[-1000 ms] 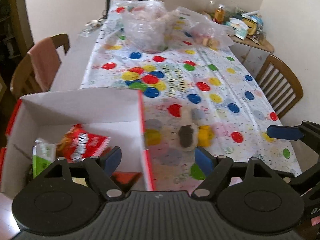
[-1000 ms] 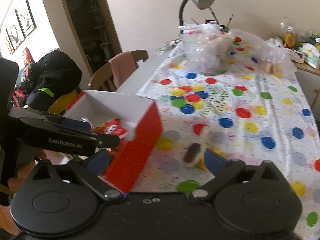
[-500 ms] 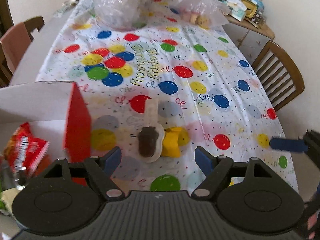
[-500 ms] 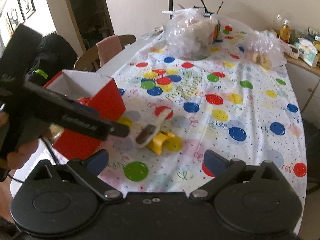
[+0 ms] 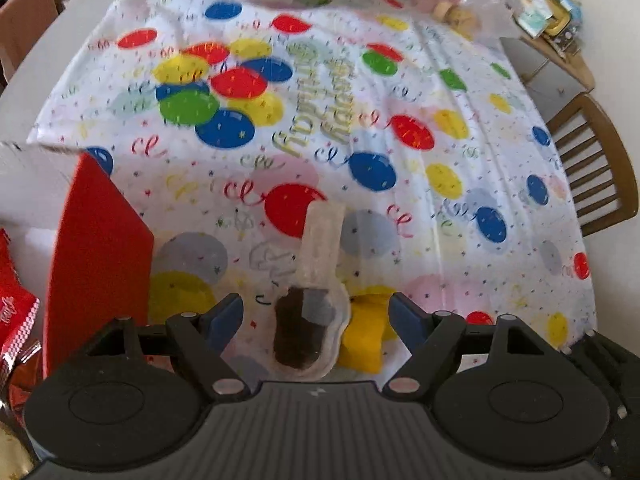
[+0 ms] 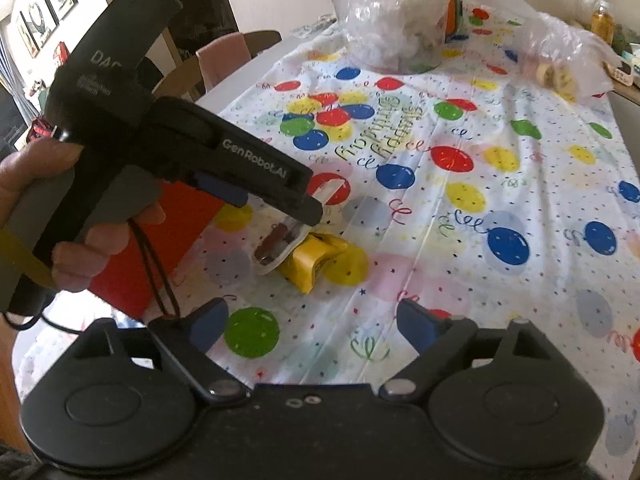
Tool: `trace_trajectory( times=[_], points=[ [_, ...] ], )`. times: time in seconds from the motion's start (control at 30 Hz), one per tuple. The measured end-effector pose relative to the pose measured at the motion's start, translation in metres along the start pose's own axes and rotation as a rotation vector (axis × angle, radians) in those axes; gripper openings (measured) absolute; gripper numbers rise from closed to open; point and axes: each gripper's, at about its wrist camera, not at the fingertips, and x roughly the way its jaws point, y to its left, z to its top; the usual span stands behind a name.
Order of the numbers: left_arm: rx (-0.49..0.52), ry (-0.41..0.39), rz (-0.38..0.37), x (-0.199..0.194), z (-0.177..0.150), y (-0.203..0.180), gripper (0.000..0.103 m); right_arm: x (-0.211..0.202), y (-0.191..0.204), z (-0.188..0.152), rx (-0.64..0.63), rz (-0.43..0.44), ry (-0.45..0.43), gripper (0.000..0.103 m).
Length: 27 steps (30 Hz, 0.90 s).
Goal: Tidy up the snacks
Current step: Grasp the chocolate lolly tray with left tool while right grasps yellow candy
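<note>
A clear-wrapped chocolate snack [image 5: 306,324] lies on the balloon-print tablecloth with a yellow snack packet [image 5: 366,334] against its right side. My left gripper [image 5: 316,318] is open, just above them, its fingers either side of the chocolate snack. From the right wrist view the left gripper [image 6: 276,204] hovers over the chocolate snack [image 6: 278,246] and the yellow packet [image 6: 316,264]. My right gripper [image 6: 314,326] is open and empty, nearer the table's front edge. A red cardboard box [image 5: 96,264] stands left of the snacks with a red snack bag [image 5: 14,320] inside.
Two clear plastic bags [image 6: 400,20] with food sit at the table's far end. Wooden chairs stand on the right [image 5: 596,168] and on the left [image 6: 224,56]. A side cabinet with clutter [image 5: 556,24] is at the far right.
My left gripper has moved right from over the box and down to the chocolate snack, which now lies between its open fingers. The right gripper has pulled back and to the right.
</note>
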Motion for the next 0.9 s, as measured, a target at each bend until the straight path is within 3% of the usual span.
trace_trajectory(
  times=[0.2, 0.3, 0.37, 0.57, 0.67, 0.87, 0.9],
  points=[
    [-0.016, 0.036, -0.014, 0.012, -0.002, 0.011, 0.079, 0.036, -0.007, 0.008, 0.017, 0.002, 0.042, 0.076],
    [-0.025, 0.039, -0.030, 0.014, -0.001, 0.015, 0.078, 0.046, -0.007, 0.014, 0.027, 0.014, 0.037, 0.074],
    [-0.032, 0.048, -0.048, 0.017, -0.001, 0.016, 0.070, 0.052, -0.006, 0.019, 0.020, 0.020, 0.034, 0.072],
    [-0.047, 0.047, -0.076, 0.019, -0.003, 0.020, 0.067, 0.068, -0.006, 0.027, 0.017, 0.041, 0.055, 0.056],
    [-0.057, 0.042, -0.098, 0.018, -0.003, 0.023, 0.057, 0.073, -0.006, 0.030, 0.015, 0.045, 0.064, 0.053],
    [-0.082, 0.031, -0.113, 0.017, -0.003, 0.027, 0.050, 0.078, -0.008, 0.032, 0.026, 0.083, 0.073, 0.040],
    [-0.088, 0.025, -0.118, 0.016, -0.003, 0.029, 0.045, 0.078, -0.008, 0.031, 0.030, 0.091, 0.075, 0.037]
  ],
)
